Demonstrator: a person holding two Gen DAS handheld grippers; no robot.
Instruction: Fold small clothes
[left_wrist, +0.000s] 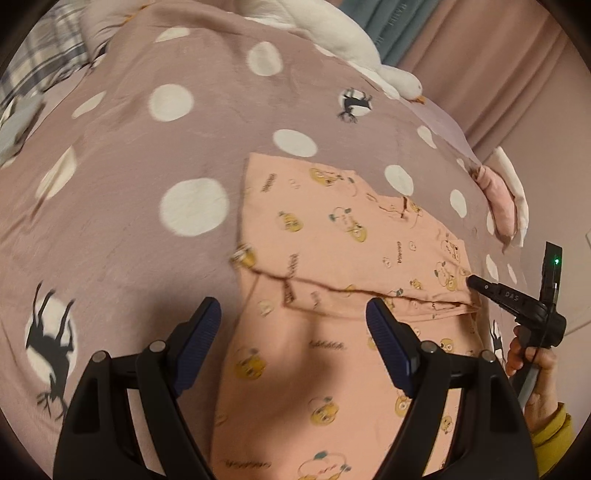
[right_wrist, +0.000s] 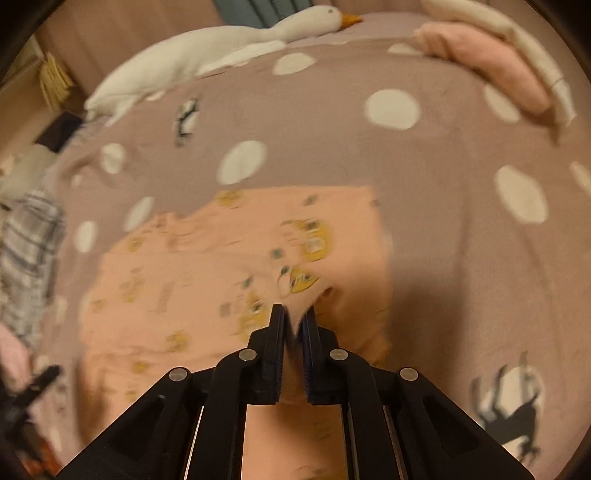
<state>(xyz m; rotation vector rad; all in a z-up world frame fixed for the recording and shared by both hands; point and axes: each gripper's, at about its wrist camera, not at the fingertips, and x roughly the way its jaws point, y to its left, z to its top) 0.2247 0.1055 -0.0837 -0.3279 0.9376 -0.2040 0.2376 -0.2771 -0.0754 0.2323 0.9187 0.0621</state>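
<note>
A small peach garment (left_wrist: 332, 236) printed with yellow cartoon figures lies on the mauve polka-dot bedspread (left_wrist: 140, 122), partly folded over itself. My left gripper (left_wrist: 293, 314) is open and empty, hovering over the garment's near part. My right gripper (right_wrist: 294, 314) is shut on a fold of the same garment (right_wrist: 207, 280) and lifts its edge; it shows in the left wrist view (left_wrist: 471, 281) at the garment's right edge, held by a hand.
A white plush goose (right_wrist: 207, 55) lies along the far side of the bed. Folded pink and white clothes (right_wrist: 491, 62) sit at the bed's right edge. Plaid fabric (right_wrist: 29, 251) lies at the left. Pink curtains (left_wrist: 480, 62) hang behind.
</note>
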